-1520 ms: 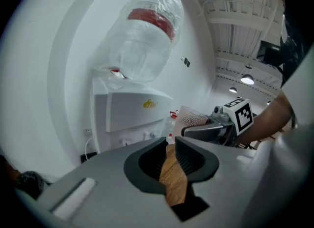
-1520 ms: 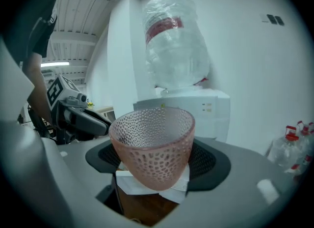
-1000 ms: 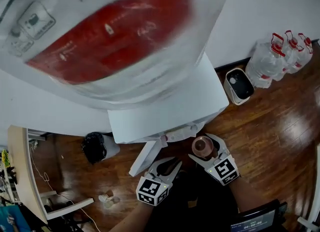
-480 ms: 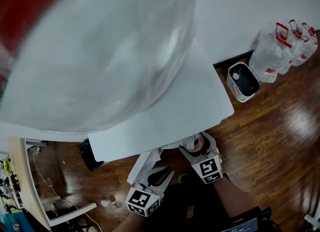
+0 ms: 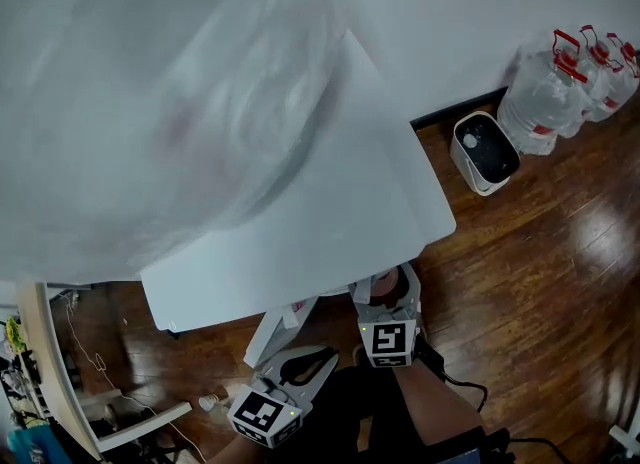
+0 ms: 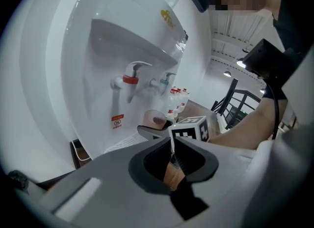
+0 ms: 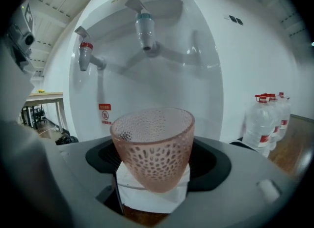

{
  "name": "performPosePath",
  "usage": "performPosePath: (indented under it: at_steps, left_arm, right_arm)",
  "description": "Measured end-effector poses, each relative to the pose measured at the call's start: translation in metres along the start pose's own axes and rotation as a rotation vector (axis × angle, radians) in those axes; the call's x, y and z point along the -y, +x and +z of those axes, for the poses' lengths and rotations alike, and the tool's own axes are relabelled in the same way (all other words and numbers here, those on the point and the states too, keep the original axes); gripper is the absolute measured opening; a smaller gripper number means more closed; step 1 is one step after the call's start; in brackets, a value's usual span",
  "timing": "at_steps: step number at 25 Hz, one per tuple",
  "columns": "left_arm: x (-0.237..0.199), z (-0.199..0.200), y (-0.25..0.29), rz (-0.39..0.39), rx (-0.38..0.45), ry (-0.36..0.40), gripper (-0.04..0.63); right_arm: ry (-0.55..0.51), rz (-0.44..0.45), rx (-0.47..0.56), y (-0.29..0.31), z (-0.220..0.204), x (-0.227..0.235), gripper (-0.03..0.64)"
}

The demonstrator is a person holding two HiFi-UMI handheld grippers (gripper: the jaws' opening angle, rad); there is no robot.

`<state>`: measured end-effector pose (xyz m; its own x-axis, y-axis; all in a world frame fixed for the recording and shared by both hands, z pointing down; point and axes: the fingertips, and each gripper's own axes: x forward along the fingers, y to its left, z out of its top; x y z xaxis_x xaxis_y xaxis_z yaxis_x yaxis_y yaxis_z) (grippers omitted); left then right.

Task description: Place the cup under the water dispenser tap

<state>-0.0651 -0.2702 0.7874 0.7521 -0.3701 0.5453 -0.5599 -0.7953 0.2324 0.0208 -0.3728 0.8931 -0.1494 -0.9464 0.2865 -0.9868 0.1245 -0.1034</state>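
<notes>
one cup [image 7: 153,146]: pinkish translucent glass with a dimpled honeycomb skin, wider at the rim than at the foot, upright. my right gripper [image 5: 388,289] clamps it low on its sides, jaws spread wide around it, and holds it in the air just below and in front of the blue-collared tap [image 7: 143,28] of the one water dispenser [image 7: 206,89]. two taps in all (the other is the red-collared tap [image 7: 85,55]). my left gripper [image 5: 315,357] has its jaws together on nothing. three red-capped jugs [image 5: 560,92] stand on the floor against the wall.
</notes>
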Motion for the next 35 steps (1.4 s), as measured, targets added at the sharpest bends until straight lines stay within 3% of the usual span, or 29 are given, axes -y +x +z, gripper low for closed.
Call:
performPosePath:
  at_steps: [6,10,13,15,23,28,35]
  left_arm:
    - [0.02,-0.008,0.007,-0.055,0.007,0.0,0.175]
    - [0.013,-0.007,0.001,-0.02,0.001,-0.012,0.165]
    - [0.012,-0.006,-0.005,-0.002,0.014,-0.03,0.166]
    - [0.012,-0.007,-0.007,-0.008,0.016,-0.026,0.166]
    - [0.019,0.015,-0.025,-0.006,0.011,-0.07,0.165]
    - [0.047,0.062,-0.052,-0.041,0.061,-0.079,0.159]
    - [0.105,0.128,-0.141,-0.115,0.161,-0.086,0.143]
  right_arm:
    - [0.039,-0.061,0.005,0.008,-0.002,0.008,0.379]
    - [0.061,-0.102,-0.011,0.009,-0.002,0.008,0.38]
    - [0.062,-0.106,-0.031,0.008,-0.004,0.008,0.383]
    - [0.068,-0.106,-0.043,0.009,-0.01,0.007,0.467]
    - [0.084,-0.088,-0.15,-0.029,-0.006,0.007,0.465]
    - [0.06,0.001,-0.192,-0.076,0.048,-0.013,0.438]
    - [0.022,0.11,-0.144,-0.17,0.195,-0.058,0.379]
